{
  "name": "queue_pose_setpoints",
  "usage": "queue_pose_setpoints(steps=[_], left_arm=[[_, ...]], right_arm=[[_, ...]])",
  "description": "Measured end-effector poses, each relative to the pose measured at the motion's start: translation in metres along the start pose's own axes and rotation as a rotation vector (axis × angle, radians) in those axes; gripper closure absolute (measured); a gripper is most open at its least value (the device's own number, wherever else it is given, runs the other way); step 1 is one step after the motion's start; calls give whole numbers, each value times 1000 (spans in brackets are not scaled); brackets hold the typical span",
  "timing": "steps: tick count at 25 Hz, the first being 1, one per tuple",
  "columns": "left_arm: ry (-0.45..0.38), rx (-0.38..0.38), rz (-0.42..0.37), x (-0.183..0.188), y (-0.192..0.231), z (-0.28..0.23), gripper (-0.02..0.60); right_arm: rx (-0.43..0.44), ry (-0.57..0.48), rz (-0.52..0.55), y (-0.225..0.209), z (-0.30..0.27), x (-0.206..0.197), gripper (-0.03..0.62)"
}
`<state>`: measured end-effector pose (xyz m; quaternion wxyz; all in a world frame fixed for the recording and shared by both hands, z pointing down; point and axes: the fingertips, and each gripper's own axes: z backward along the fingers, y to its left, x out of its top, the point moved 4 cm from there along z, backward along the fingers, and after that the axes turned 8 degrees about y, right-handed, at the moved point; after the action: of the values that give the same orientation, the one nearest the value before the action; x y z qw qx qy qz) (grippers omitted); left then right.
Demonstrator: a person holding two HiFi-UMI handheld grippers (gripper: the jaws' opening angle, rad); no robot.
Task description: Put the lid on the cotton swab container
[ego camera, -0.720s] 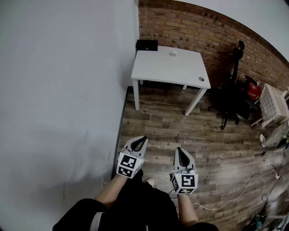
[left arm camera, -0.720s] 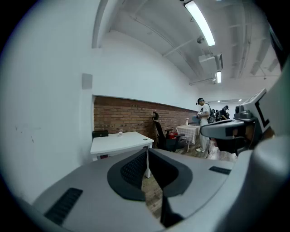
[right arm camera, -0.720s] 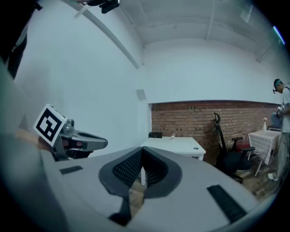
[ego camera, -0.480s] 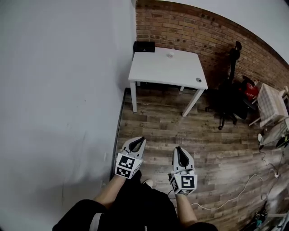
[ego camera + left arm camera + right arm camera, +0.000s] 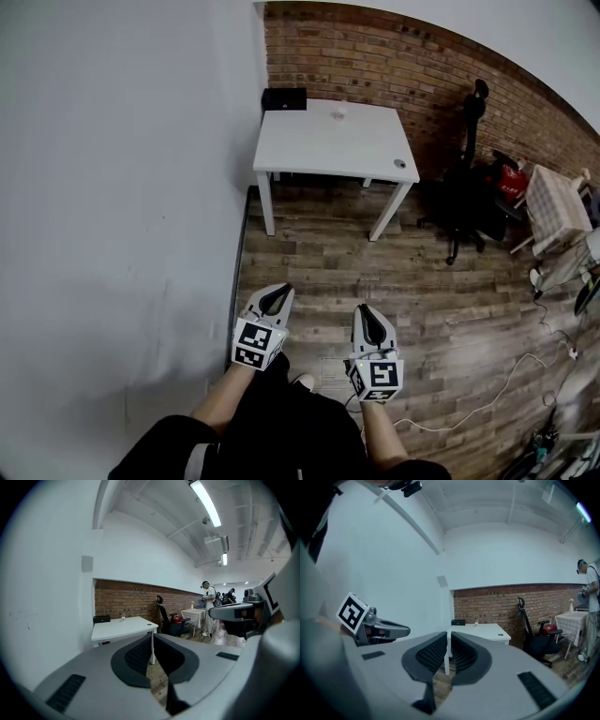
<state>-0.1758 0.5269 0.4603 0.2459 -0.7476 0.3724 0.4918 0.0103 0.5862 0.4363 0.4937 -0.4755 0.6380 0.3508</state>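
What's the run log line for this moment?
phase: task not started | left claw: shut, empty | right claw: shut, empty | white table: across the floor, by brick wall

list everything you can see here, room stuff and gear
table: one, white, against the brick wall
brick wall: one, red-brown, at the back
box: one, black, table's back left corner
small container: one, pale, near table's back edge
small round item: one, grey, table's near right corner
office chair: one, black, right of the table
cloth-covered table: one, checked, far right
bystander: one, pale clothes, background
left gripper: one, grey, shut, empty
right gripper: one, grey, shut, empty
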Motion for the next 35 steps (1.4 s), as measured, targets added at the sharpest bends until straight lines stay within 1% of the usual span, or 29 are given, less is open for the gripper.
queue_pose_setpoints(steps=[7, 14, 19, 23, 30, 35], left_arm=[[3, 1, -34, 1, -1, -8, 557], [7, 1, -29, 6, 12, -29, 557], [3, -9, -27, 17, 29, -56, 557], [24, -12, -24, 20, 45, -82, 557], [23, -18, -12, 46, 89, -129, 557], [28, -39, -9, 58, 118, -164, 557]], right_arm=[[7, 10, 1, -12, -3, -4, 570], [7, 27, -14, -24, -24, -6, 571], [3, 37, -19, -38, -52, 0, 571], [4, 47, -20, -50, -79, 6, 571], [9, 67, -22, -65, -142, 27, 571], [-1, 84, -25, -74, -184, 38, 571]])
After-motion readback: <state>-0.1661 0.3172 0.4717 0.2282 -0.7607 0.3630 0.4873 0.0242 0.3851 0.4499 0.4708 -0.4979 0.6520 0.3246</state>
